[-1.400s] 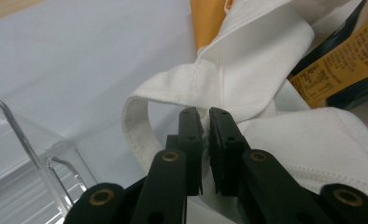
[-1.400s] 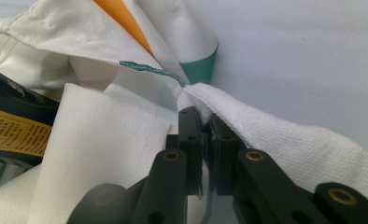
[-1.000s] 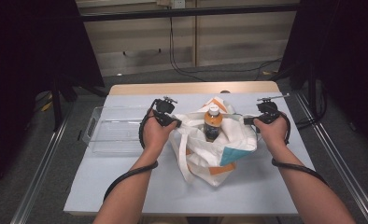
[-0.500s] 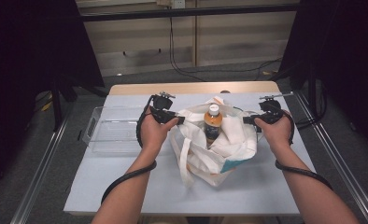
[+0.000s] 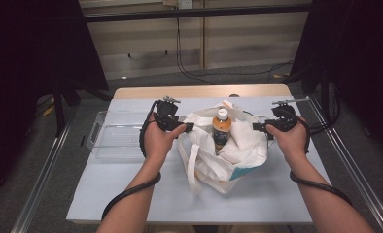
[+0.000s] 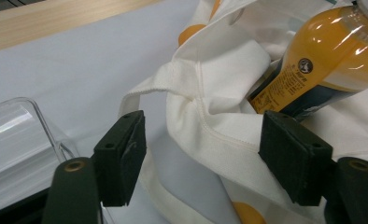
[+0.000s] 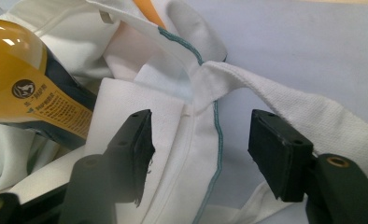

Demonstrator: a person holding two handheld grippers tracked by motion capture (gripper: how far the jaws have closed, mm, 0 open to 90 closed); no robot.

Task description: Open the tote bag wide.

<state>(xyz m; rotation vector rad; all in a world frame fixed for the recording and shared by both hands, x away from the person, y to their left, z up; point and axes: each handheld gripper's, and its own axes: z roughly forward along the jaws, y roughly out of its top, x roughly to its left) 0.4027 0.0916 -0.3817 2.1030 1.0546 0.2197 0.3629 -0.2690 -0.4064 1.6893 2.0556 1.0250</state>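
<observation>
Bottle [image 5: 221, 128] stands upright in the white bag [image 5: 228, 155], cap up. Left gripper [image 5: 188, 127] and right gripper [image 5: 255, 127] have just been opening; jaws apart, bag rim loose between them.

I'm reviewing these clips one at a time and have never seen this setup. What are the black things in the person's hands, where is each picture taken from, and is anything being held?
No robot here: a person holds a pair of hand-operated tongs in each hand, the left tongs and the right tongs. The high view looks down from above the person's side of the table. The other two pictures come from small cameras riding on the tongs, looking out between their black jaws.

On the table sits a white cloth bag with an orange drink bottle standing in it, and a clear plastic tray lies to the left.

Nothing is gripped. Both pairs of jaws have just been opening, and in each gripper view the bag's edge lies loose between them with the pads standing apart from it.
</observation>
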